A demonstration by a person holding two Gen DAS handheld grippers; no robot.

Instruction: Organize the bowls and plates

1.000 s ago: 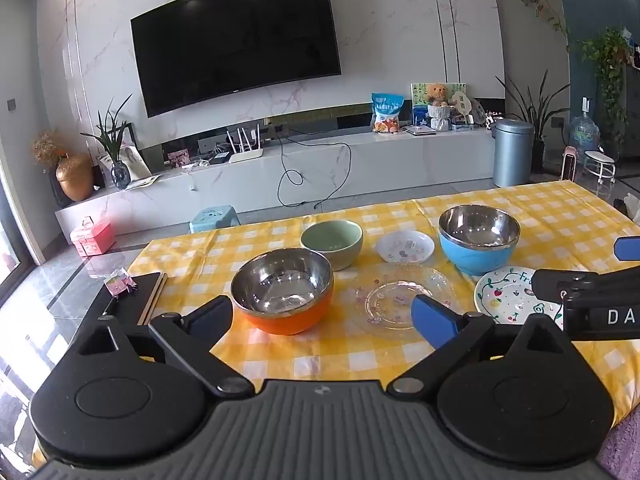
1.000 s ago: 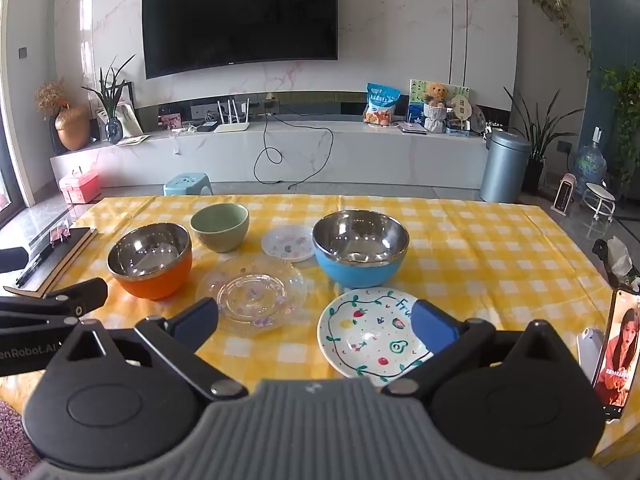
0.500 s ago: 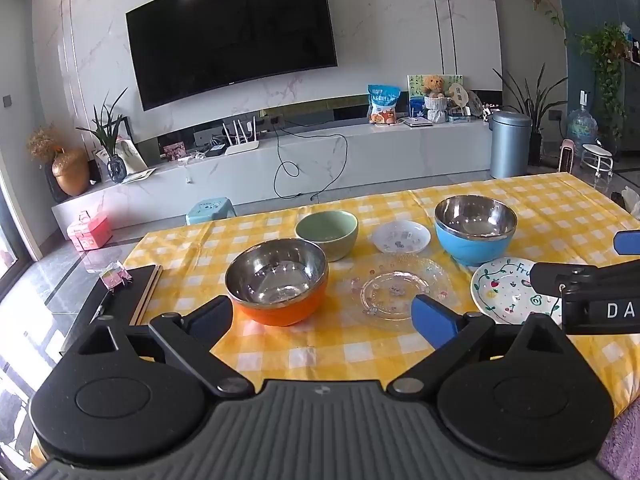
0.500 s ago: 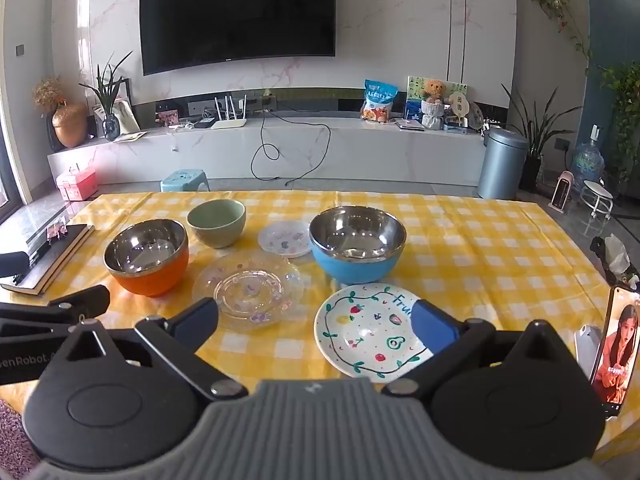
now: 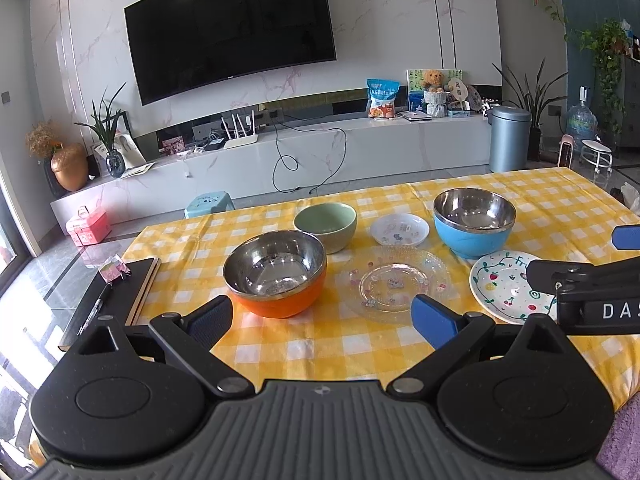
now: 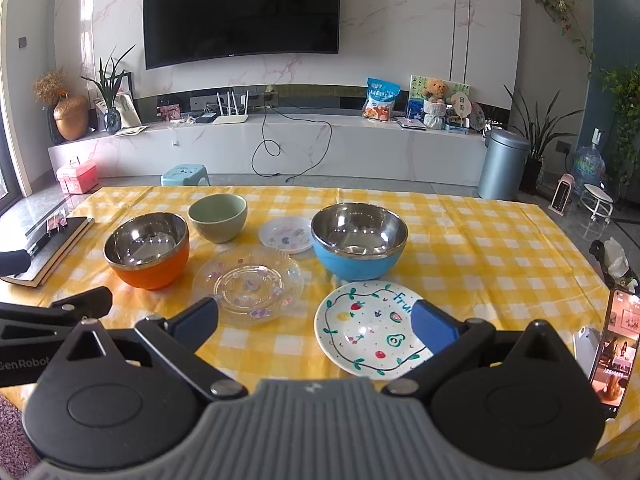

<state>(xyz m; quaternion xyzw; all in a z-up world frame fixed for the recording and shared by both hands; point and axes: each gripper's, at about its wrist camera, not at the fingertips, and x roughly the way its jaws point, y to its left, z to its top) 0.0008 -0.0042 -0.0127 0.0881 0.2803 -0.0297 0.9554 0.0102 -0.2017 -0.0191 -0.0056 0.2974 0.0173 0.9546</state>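
Both views are pulling back slightly from a second ago; nothing on the yellow checked surface [image 6: 480, 240] is moving. Left gripper [image 5: 320, 320] and right gripper [image 6: 316, 322] are hovering with jaws wide, empty. Around the clear glass plate [image 6: 248, 284]: orange-shelled steel bowl [image 6: 147, 248] left, blue-shelled steel bowl [image 6: 359, 240] and fruit-painted white plate [image 6: 366, 330] right. Organizing is yet to begin.

The left gripper [image 5: 322, 317] is held out flat, and its two blue fingers [image 5: 434, 320] are spread wide apart with nothing between them. The right gripper [image 6: 316, 322] is held the same way, fingers [image 6: 434, 326] wide apart and empty. The two grippers are kept side by side, near each other.
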